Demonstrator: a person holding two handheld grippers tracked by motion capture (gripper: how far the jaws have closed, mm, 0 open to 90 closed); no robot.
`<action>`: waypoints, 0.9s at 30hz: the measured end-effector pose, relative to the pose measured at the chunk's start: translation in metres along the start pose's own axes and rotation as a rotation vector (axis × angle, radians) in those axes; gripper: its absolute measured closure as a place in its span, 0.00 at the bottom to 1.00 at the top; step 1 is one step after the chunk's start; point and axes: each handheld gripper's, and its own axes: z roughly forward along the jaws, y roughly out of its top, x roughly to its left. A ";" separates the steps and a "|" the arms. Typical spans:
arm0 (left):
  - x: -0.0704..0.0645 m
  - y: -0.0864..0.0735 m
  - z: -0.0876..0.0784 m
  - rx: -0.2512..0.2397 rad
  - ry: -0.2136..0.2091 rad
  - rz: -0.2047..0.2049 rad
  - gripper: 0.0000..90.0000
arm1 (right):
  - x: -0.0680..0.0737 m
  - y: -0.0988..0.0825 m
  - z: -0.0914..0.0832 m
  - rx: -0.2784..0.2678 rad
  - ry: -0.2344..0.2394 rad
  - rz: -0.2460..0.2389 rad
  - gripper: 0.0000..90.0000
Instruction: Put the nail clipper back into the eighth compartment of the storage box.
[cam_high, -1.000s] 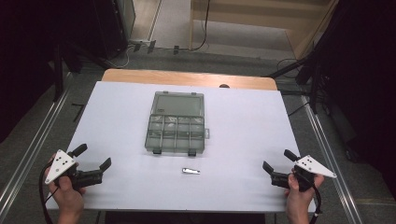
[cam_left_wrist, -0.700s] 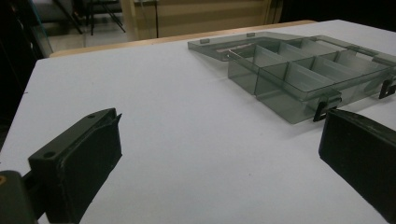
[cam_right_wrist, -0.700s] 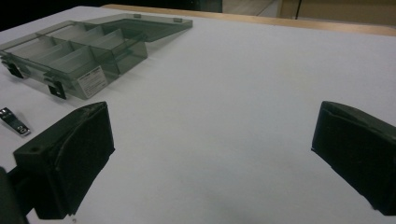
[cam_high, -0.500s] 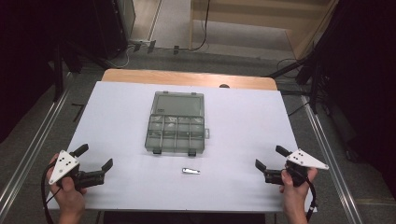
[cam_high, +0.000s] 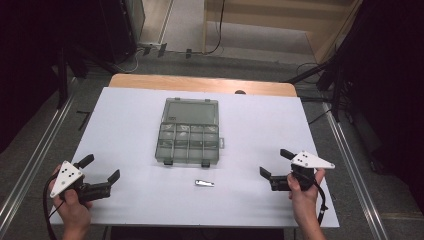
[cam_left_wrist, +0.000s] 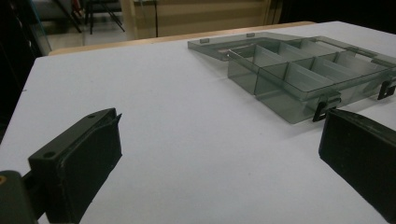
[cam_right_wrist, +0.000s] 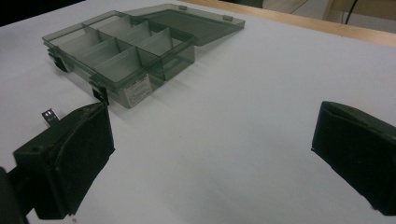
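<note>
Your right gripper (cam_high: 275, 167) has crept in from the table's right edge toward the middle since a second ago, while your left gripper (cam_high: 101, 170) has barely shifted. Both sit low over the white table (cam_high: 130, 120) near your edge of it, jaws spread wide and holding nothing; the two gripper views show a broad gap of bare surface between each pair of black jaws.

Nearest you, between the two grippers, lies the small metal piece (cam_high: 204, 183). It rests flat, its long axis running roughly left to right across the table, and it is touching nothing. It lies to the left of your right gripper and is nearer to that one than to the left, so the right hand looks like the better one to reach with. In the right gripper view one end of it peeps out just above the left-hand jaw, so it is off to that side, not between the jaws. You would likely need to swing that way and straddle its narrow width.

Just beyond the piece stands the clear compartment box (cam_high: 189, 141), lid folded open and lying flat on the far side, the visible compartments looking empty.
</note>
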 end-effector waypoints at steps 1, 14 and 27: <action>0.000 0.000 0.000 -0.002 -0.001 -0.001 0.00 | 0.001 0.002 0.002 0.002 0.004 -0.002 0.00; 0.000 0.000 0.000 -0.002 -0.002 -0.004 0.00 | 0.019 0.022 0.026 0.045 0.082 -0.070 0.00; 0.000 0.000 0.000 0.001 -0.003 -0.002 0.00 | 0.037 0.032 0.048 0.081 0.133 -0.116 0.00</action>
